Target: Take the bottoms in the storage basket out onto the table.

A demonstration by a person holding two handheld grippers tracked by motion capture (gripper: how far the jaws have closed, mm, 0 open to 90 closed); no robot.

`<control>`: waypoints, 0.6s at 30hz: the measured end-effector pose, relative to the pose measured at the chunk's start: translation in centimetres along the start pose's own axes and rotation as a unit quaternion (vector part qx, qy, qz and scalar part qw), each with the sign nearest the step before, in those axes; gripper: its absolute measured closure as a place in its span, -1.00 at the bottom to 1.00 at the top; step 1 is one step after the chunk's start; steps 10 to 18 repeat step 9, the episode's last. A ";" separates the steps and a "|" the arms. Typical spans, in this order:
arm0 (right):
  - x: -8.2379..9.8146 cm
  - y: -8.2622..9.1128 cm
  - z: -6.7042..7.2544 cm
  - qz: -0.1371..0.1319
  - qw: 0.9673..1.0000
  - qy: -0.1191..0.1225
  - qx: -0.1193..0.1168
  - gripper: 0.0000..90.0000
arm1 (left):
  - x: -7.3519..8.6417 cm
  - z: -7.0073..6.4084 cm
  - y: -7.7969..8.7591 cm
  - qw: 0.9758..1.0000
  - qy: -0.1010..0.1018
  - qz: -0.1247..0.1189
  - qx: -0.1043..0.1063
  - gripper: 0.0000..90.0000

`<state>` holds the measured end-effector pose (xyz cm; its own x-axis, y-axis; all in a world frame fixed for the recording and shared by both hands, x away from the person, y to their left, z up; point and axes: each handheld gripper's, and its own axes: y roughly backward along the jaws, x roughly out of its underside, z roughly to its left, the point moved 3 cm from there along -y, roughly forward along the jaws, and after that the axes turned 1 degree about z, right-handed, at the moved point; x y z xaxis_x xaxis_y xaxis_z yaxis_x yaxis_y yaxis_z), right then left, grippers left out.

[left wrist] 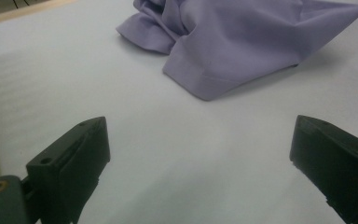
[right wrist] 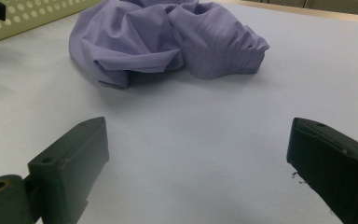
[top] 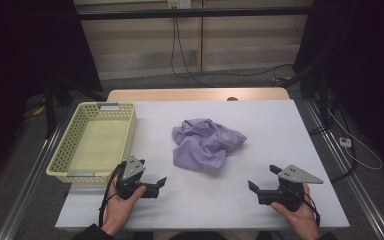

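A crumpled purple cloth (top: 207,144) lies in a heap near the middle of the white table (top: 275,125). My left gripper (top: 156,186) rests low at the front left, pointing toward the cloth, jaws wide apart with nothing between them. At the front right my right gripper (top: 263,177) is open too, aimed at the cloth from the other side. In the left gripper view the cloth (left wrist: 242,37) lies well beyond the open gripper (left wrist: 200,123). In the right gripper view the cloth (right wrist: 168,37) is likewise ahead of the open gripper (right wrist: 199,122), apart from it.
A pale yellow-green perforated basket (top: 122,111) stands at the table's left side, close to my left gripper; its wall (right wrist: 37,14) shows at the top left of the right gripper view. Bare table surrounds the cloth. Cables run across the floor behind the table.
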<state>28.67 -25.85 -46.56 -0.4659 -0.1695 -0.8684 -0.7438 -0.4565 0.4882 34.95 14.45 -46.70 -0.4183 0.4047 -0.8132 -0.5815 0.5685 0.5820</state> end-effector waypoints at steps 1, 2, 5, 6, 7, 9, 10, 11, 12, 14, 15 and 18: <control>0.0 0.0 0.0 0.000 1.000 0.000 -0.001 -0.87 | 0.0 0.0 -0.1 1.000 -0.005 0.002 -0.002 -0.89; 0.0 0.0 0.0 0.001 1.000 0.001 -0.001 -0.87 | 0.0 -0.2 -0.3 1.000 -0.010 0.001 -0.005 -0.89; 0.0 -0.1 0.0 -0.001 1.000 0.002 -0.002 -0.87 | -0.2 -0.4 -0.2 1.000 -0.017 0.000 -0.002 -0.89; 0.0 -0.1 0.0 0.000 1.000 0.002 -0.003 -0.87 | -0.2 -0.4 -0.3 1.000 -0.016 -0.003 -0.002 -0.89; 0.0 -0.1 0.0 0.001 1.000 0.001 -0.002 -0.87 | -0.3 -0.4 -0.3 1.000 -0.014 -0.003 -0.001 -0.89; 0.0 -0.1 -0.1 0.001 1.000 0.001 -0.002 -0.87 | -0.3 -0.3 -0.4 1.000 -0.012 0.000 -0.001 -0.89; 0.0 -0.1 -0.1 0.001 1.000 0.001 -0.002 -0.87 | -0.3 -0.3 -0.4 1.000 -0.012 0.000 -0.001 -0.89; 0.0 -0.1 -0.1 0.001 1.000 0.001 -0.002 -0.87 | -0.3 -0.3 -0.4 1.000 -0.012 0.000 -0.001 -0.89; 0.0 -0.1 -0.1 0.001 1.000 0.001 -0.002 -0.87 | -0.3 -0.3 -0.4 1.000 -0.012 0.000 -0.001 -0.89; 0.0 -0.1 -0.1 0.001 1.000 0.001 -0.002 -0.87 | -0.3 -0.3 -0.4 1.000 -0.012 0.000 -0.001 -0.89; 0.0 -0.1 -0.1 0.001 1.000 0.001 -0.002 -0.87 | -0.3 -0.3 -0.4 1.000 -0.012 0.000 -0.001 -0.89; 0.0 -0.1 -0.1 0.001 1.000 0.001 -0.002 -0.87 | -0.3 -0.3 -0.4 1.000 -0.012 0.000 -0.001 -0.89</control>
